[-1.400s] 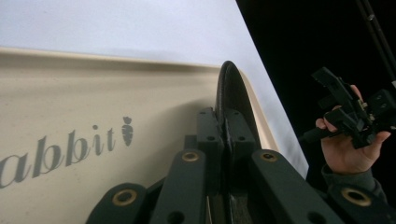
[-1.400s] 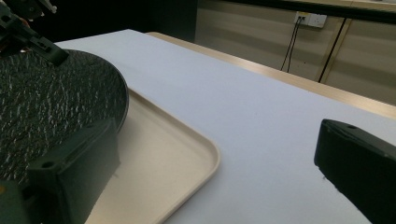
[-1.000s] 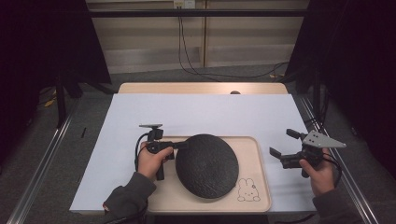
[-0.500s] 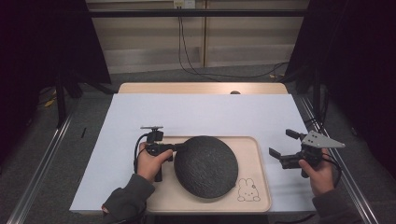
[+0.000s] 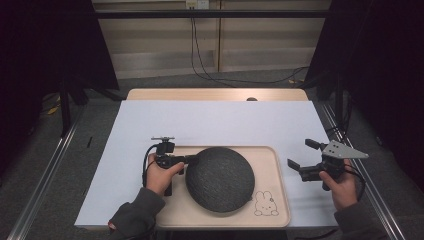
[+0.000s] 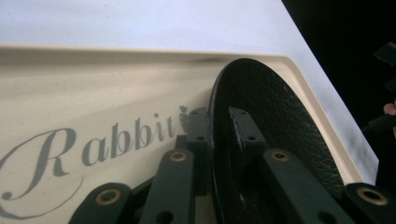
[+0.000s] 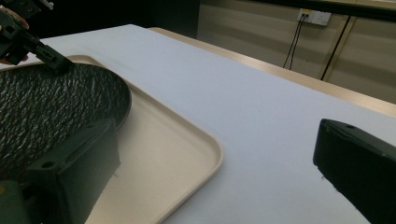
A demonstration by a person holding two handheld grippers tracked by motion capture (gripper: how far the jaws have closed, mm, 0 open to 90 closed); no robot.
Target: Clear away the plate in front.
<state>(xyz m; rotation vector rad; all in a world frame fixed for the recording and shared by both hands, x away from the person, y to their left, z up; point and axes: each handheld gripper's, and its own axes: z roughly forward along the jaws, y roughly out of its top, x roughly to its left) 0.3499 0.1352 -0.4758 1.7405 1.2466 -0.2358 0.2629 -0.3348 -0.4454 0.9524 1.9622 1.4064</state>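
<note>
Black round textured plate [image 5: 220, 178] lies on the beige rabbit-print tray [image 5: 277, 187], its left rim clamped between the left gripper [image 6: 218, 135] jaws. Right gripper [image 5: 301, 153] hovers just beside the tray's right edge, jaws spread apart, well clear of the plate.

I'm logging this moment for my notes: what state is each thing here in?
Plate: on the tray, its left rim gripped and slightly raised.
Tray: flat on the white sheet, holding the plate.
Left tool: shut on the plate's rim.
Right tool: open, holding nothing, to the right of the tray.
Sheet: spread flat over the table.
</note>
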